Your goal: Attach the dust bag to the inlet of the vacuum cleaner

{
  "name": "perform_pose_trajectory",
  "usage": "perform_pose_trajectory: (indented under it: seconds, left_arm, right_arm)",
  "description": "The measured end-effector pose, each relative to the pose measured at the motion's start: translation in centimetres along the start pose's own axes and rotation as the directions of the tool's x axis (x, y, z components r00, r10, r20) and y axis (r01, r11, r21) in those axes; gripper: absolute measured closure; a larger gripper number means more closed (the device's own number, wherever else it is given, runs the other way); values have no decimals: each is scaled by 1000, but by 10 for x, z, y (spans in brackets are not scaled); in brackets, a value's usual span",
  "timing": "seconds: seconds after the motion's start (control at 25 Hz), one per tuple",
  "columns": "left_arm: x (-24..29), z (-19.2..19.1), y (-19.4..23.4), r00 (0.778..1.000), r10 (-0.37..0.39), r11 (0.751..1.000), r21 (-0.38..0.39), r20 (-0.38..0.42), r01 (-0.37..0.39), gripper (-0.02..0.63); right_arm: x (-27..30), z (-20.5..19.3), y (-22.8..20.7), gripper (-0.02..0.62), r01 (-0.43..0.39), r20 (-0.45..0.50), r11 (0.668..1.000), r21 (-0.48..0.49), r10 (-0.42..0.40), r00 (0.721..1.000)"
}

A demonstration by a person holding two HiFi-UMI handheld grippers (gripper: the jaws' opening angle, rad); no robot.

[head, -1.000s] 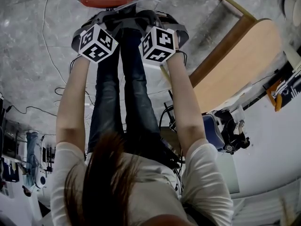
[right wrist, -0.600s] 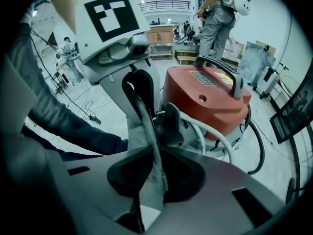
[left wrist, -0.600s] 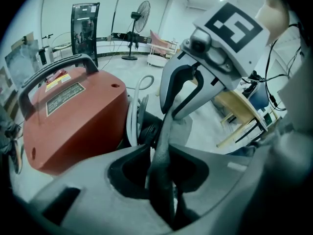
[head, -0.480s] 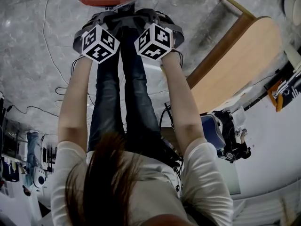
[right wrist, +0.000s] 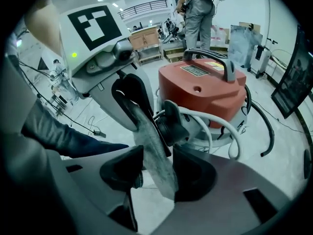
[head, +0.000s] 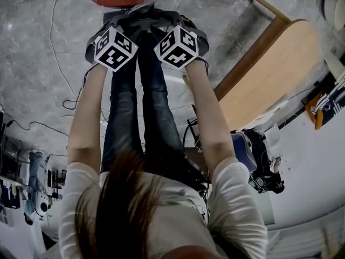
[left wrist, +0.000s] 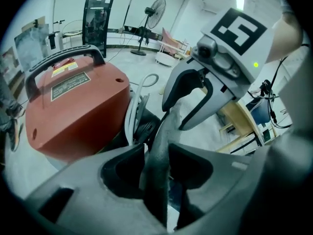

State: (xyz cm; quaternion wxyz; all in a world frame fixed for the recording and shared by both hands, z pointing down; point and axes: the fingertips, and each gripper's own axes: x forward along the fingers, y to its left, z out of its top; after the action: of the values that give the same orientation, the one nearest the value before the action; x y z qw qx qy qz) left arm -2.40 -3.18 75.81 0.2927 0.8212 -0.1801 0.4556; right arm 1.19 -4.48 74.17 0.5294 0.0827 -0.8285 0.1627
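Grey marbled floor [head: 32, 63] with loose cables [head: 69, 104]; wooden desk [head: 269, 90] at the right; open hall beyond with a standing fan [left wrist: 154, 13].

Item: dust bag [right wrist: 154, 146], grey felt-like fabric, limp. It hangs as a band between both grippers above the floor, just in front of the red vacuum cleaner [left wrist: 73, 111] with its black handle.

Left gripper [left wrist: 155, 158]: jaws just opened, standing wide, fabric loose between them.

Right gripper [right wrist: 155, 168]: likewise just opened wide, fabric between, not pressed.
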Motion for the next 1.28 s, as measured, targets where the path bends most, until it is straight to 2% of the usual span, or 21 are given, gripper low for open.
perform_pose_trajectory:
  seconds: [0.2, 0.36, 0.52, 0.6, 0.68, 0.84, 0.92, 1.16, 1.28]
  left_arm:
    - [-10, 10, -3, 999, 20, 999, -44, 47, -18, 404]
    - [-20, 21, -4, 994, 58, 995, -85, 90, -50, 394]
    - [-30, 30, -3, 986, 90, 986, -155, 142, -67, 390]
    - [-37, 35, 0, 980, 113, 978, -190, 166, -81, 391]
    - [-47, 41, 4, 971, 144, 971, -216, 189, -102, 423]
    - [-68, 52, 12, 947, 215, 957, -245, 236, -156, 542]
    - [-79, 58, 16, 935, 247, 947, -266, 254, -178, 574]
    - [-120, 81, 23, 886, 339, 921, -305, 315, -244, 589]
    - [-146, 97, 23, 854, 376, 906, -336, 359, -258, 589]
  right_arm:
    - [-8, 3, 4, 380, -16, 53, 997, 77, 12, 999]
    - [-21, 10, -3, 385, -6, 147, 980, 201, -24, 989]
    - [-36, 15, -11, 432, -8, 246, 937, 349, -83, 966]
    - [-44, 16, -16, 466, 0, 276, 920, 391, -117, 954]
    - [-53, 18, -22, 502, 17, 299, 908, 418, -155, 942]
    - [-72, 27, -32, 583, 61, 326, 895, 442, -223, 919]
    - [-81, 33, -36, 592, 74, 337, 895, 440, -241, 910]
    - [-112, 60, -40, 594, 95, 379, 902, 421, -271, 885]
    - [-131, 71, -38, 594, 115, 393, 906, 407, -287, 874]
